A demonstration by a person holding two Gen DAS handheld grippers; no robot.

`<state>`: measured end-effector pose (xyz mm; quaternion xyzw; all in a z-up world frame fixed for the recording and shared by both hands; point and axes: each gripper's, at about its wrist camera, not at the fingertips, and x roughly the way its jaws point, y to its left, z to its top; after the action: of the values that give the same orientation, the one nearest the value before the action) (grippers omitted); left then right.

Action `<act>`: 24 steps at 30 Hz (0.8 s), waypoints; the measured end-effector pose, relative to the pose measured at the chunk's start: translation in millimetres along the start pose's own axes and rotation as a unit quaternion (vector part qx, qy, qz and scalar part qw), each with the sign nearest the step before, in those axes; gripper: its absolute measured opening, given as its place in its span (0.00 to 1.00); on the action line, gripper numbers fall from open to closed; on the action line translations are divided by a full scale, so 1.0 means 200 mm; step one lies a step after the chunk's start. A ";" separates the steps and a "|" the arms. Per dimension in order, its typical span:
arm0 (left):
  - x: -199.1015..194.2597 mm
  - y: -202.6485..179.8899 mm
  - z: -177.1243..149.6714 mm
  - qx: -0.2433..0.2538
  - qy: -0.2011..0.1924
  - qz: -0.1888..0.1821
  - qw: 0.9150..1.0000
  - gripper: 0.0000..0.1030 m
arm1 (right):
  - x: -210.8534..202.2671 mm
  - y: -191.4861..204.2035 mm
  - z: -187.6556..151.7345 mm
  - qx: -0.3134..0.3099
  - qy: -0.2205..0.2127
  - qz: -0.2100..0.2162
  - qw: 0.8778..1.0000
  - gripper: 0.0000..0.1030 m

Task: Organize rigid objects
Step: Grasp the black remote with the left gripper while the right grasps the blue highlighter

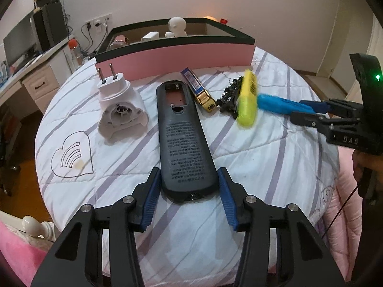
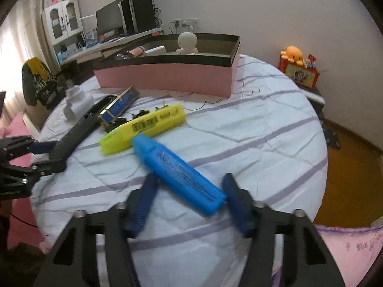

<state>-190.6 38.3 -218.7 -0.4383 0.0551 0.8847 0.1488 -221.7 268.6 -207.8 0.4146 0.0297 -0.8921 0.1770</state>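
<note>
Left wrist view shows the left claw [image 1: 189, 199] straddling the near end of the black remote [image 1: 184, 138], lengthwise on the bed [image 1: 263, 157], pads apart, while the right claw [image 2: 189, 198] brackets the slanted blue highlighter [image 2: 177, 172], contact uncertain.

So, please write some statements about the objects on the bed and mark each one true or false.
1. The black remote lies back side up, its battery compartment uncovered. True.
2. The blue marker is inside the pink box. False: it lies on the bedcover, between the fingers of the right claw.
3. The yellow marker lies on the bedcover beside the blue one. True.
4. The white plug adapter stands between the left claw's fingers. False: the remote's near end is there.
5. The pink box is empty. False: a white figurine is inside.
</note>
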 end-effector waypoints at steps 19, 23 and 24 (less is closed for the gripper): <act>0.01 0.08 0.00 -0.026 -0.010 -0.015 1.000 0.47 | 0.04 0.19 0.02 0.006 0.004 -0.026 1.000 0.35; 0.03 0.06 0.01 -0.013 -0.027 0.004 1.000 0.44 | 0.06 0.20 0.03 0.009 0.001 -0.041 0.999 0.35; 0.03 0.06 0.00 -0.014 -0.031 0.004 0.999 0.44 | 0.06 0.20 0.03 0.014 -0.002 -0.041 0.999 0.35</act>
<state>-197.5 29.1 -223.2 -0.4120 0.0403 0.8994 0.1406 -219.7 227.4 -209.7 0.4140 0.0340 -0.8997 0.1343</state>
